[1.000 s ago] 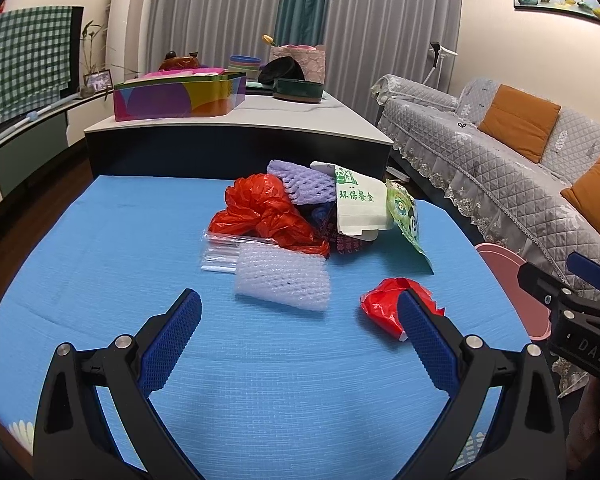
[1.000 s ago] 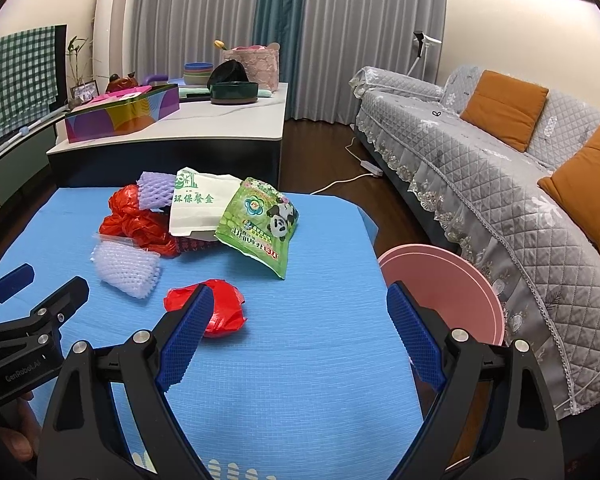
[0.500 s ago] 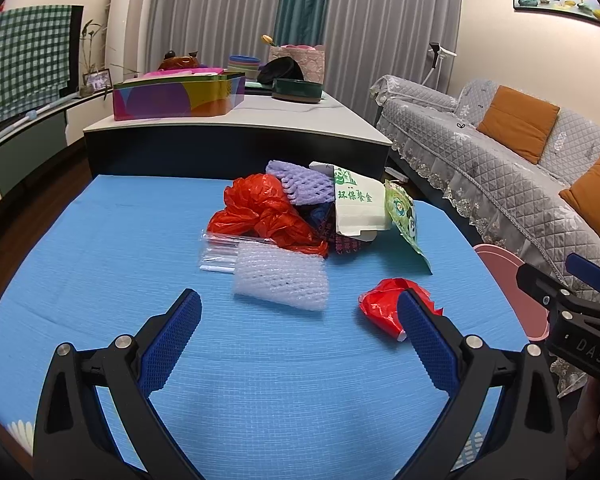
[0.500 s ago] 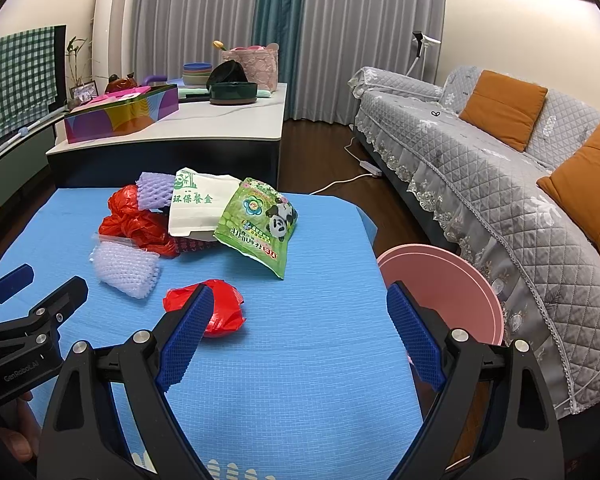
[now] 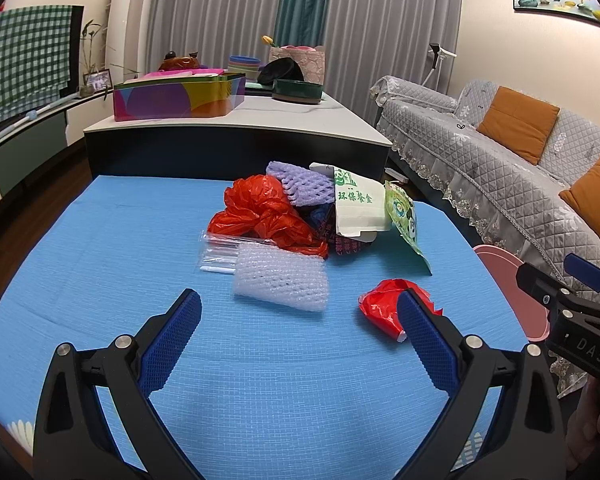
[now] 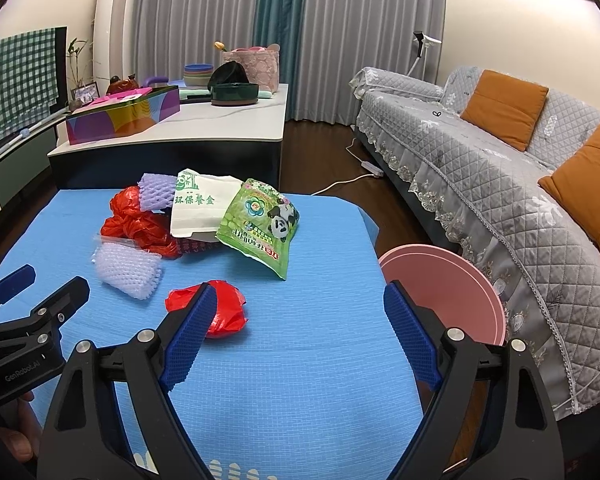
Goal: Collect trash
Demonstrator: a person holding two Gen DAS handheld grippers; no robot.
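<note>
While the trash is lying heaped on the blue table cover (image 5: 112, 248), you are holding both tools above its near edge with nothing between their pads. The left gripper (image 5: 298, 318) is standing wide open, aimed at the white foam net (image 5: 280, 278), which is lying just in front of a clear plastic sleeve (image 5: 218, 250). The right gripper (image 6: 296, 312) is gaping as well, though its jaws have just been closing a little, and nothing is sitting between them. Its left finger (image 6: 188, 336) is overlapping the crumpled red wrapper (image 6: 224, 308), which is lying apart from the main pile. Farther back, a red plastic bag (image 5: 260, 212), a purple foam net (image 5: 300, 182), a white paper bag (image 6: 198, 206) and a green panda packet (image 6: 264, 222) are crowding together. The pink bin (image 6: 448, 284) is waiting just beside the table's right edge, in front of the grey sofa (image 6: 500, 184).
</note>
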